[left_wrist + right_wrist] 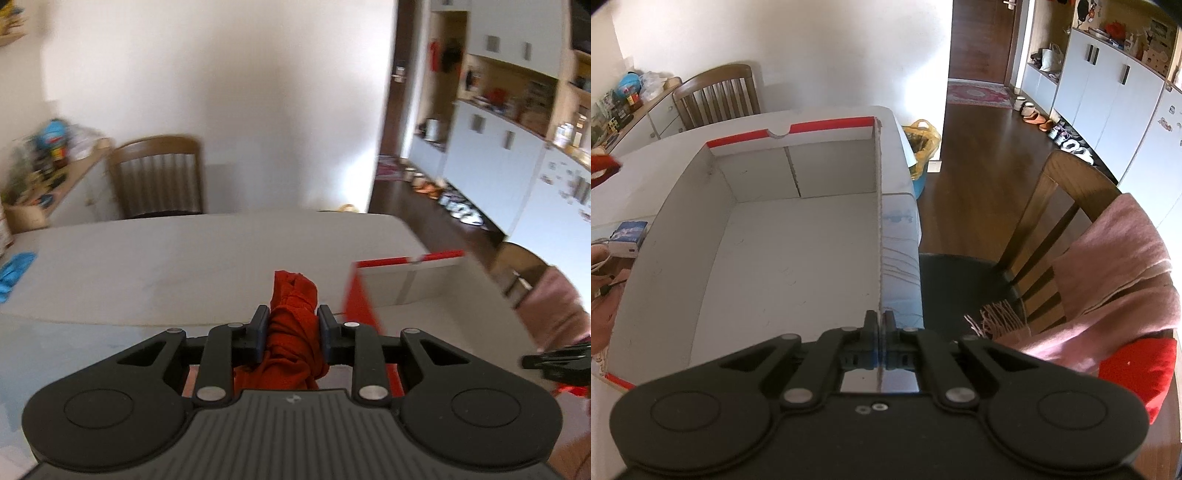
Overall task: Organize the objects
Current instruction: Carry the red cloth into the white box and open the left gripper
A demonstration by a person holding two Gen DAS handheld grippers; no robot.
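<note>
A bunched red cloth [293,332] is seen pinched between the two black fingers of the left gripper [291,334], its folds bulging above and below the pads, with the pale table [184,258] spread out beyond it. To the right of the cloth, a corner of an open cardboard box [399,284], white inside and red along its rim and outer wall, is caught in the left wrist view, slightly blurred. In the right wrist view, the same box [768,258] is shown empty and resting on the table, and its right-hand wall is clamped edge-on between the pressed-together fingers of the right gripper [878,325]. A small blue and white packet [628,236] is seen lying on the table just beside the box's left wall. A wooden chair [716,98] is set against the far side of the table, and a second chair [1052,229] at the right is draped with a pink scarf [1108,277], with a red cushion [1137,373] partly visible beneath it. A yellow bag [923,140] is visible beyond the table's far corner, above a dark wooden floor [979,166]. White cabinets [1108,92] are lined up along the right wall.
</note>
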